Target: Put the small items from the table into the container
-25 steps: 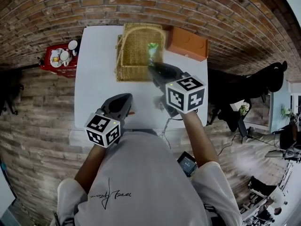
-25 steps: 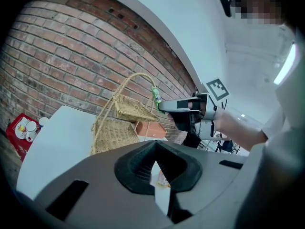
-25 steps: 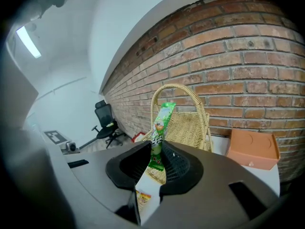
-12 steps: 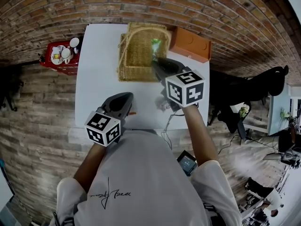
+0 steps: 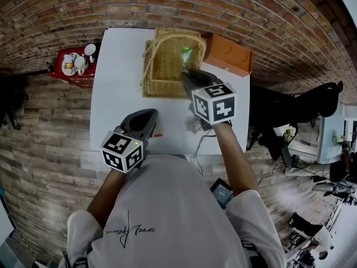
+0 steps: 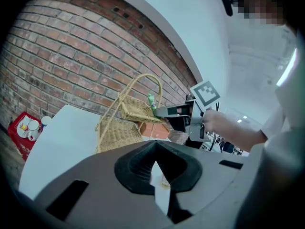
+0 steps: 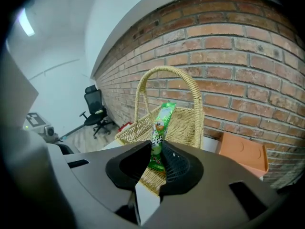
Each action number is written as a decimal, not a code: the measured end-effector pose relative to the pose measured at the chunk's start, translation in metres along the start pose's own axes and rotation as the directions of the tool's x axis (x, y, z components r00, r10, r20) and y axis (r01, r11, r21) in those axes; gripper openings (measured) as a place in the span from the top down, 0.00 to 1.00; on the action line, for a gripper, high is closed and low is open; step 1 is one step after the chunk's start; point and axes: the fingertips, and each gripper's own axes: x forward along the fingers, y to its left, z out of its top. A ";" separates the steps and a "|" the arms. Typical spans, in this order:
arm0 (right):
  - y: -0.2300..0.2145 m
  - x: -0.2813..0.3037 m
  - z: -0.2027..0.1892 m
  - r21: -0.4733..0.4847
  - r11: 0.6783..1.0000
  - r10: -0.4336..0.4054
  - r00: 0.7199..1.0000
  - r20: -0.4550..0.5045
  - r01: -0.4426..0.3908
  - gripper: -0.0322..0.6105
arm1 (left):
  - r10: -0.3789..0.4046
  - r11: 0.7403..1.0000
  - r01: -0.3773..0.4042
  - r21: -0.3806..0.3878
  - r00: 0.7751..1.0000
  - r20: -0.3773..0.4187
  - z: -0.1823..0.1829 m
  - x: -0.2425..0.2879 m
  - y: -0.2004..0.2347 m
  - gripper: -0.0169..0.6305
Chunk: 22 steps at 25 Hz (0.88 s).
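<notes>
The right gripper (image 7: 153,162), jaws pinching a floppy green plastic sachet (image 7: 161,123), could snag it on the woven wicker basket (image 7: 187,124) if released near the rim, while the left gripper (image 6: 156,170) has its jaws pressed together.

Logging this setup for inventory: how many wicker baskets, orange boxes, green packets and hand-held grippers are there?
Wicker basket: 1
Orange box: 1
Green packet: 1
Hand-held grippers: 2, left hand-held gripper and right hand-held gripper
Total: 5

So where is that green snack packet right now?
In the head view, the green snack packet is pinched upright in the right gripper, above the right edge of the woven wicker basket, left of the orange box.
</notes>
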 end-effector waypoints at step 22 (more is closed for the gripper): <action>0.004 -0.002 0.003 0.040 0.999 -0.005 0.999 0.044 0.003 0.80 | 0.001 1.000 -0.001 -0.007 1.000 -0.001 -0.003 0.000 -0.003 0.96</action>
